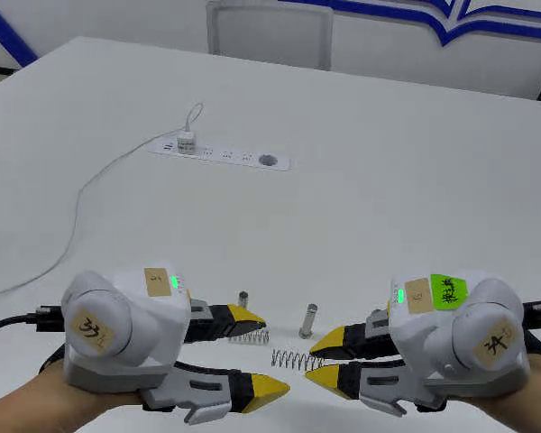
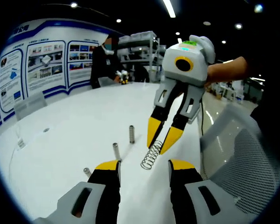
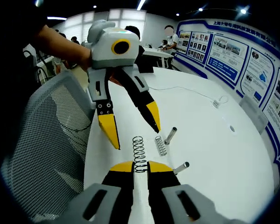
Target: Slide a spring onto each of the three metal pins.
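Right now my right gripper (image 1: pixel 313 358) has its jaws pinched nearly together on 1 end of a spring (image 1: pixel 290 359). My left gripper (image 1: pixel 269 354) is spread wide, holding nothing. A 2nd spring (image 1: pixel 250 336) lies on the table (image 1: pixel 388 180) beside the 3 standing pins (image 2: pixel 116 150).
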{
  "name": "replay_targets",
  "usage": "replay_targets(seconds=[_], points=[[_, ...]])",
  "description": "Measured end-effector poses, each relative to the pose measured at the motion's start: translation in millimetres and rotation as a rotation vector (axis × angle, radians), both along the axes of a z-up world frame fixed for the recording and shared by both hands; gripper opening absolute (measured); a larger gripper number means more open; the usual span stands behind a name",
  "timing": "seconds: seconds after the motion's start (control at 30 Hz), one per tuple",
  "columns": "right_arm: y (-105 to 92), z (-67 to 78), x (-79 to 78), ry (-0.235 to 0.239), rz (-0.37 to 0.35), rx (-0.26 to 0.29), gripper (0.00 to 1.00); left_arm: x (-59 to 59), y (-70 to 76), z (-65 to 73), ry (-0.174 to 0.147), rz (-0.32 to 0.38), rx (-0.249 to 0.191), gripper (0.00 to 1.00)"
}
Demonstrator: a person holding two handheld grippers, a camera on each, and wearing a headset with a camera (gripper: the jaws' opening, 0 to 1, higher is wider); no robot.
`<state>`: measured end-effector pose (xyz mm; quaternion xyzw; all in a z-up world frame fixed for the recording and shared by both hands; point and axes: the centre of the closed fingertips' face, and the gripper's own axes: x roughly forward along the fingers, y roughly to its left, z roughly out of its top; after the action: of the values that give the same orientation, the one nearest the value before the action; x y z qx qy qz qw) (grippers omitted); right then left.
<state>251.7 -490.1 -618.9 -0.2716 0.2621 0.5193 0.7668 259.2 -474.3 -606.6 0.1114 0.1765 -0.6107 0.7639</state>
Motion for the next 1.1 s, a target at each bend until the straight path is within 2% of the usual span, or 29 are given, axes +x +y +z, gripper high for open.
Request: replay_targets(seconds=[0.1,0.27,0.37,0.47,0.6,0.73,0.9,1.03,1.1], points=[[0.8,0.9,-0.2,-0.004,0.001,0.002,0.11,-0.2,-3.0,1.3,-0.009,-0.011,-0.006,0.43],[-0.4,0.6,0.3,-0.014,0.005,-0.007,0.11,-1.4,-6.9,-0.4,-0.028,-0.039,0.017,0.41],[0.8,1.9,-1.8,-0.016,0.016,-0.005,0.11,-4.3,-8.6,-5.9,-0.042,-0.074,0.057,0.36],[0.5,1.1,-2.5,-0.019,0.023,-0.016,0.11,-4.4,-8.4,-10.4,-0.042,-0.084,0.087,0.32],[0.1,0.1,-3.5,-0.018,0.027,-0.021,0.11,-2.9,-8.9,-9.3,-0.033,-0.078,0.082,0.28],[1.4,2.5,-3.8,-0.021,0.028,-0.014,0.11,-5.7,-10.3,-8.1,-0.045,-0.103,0.083,0.18],[2.0,4.4,-3.8,-0.024,0.034,-0.016,0.11,-7.9,-10.0,-8.5,-0.049,-0.117,0.092,0.14],[2.5,5.5,-3.1,-0.029,0.037,-0.015,0.11,-6.4,-9.7,-8.4,-0.091,-0.122,0.110,0.12],[2.2,6.4,-1.3,-0.035,0.035,-0.016,0.11,-7.4,-10.5,-8.5,-0.098,-0.124,0.116,0.12]])
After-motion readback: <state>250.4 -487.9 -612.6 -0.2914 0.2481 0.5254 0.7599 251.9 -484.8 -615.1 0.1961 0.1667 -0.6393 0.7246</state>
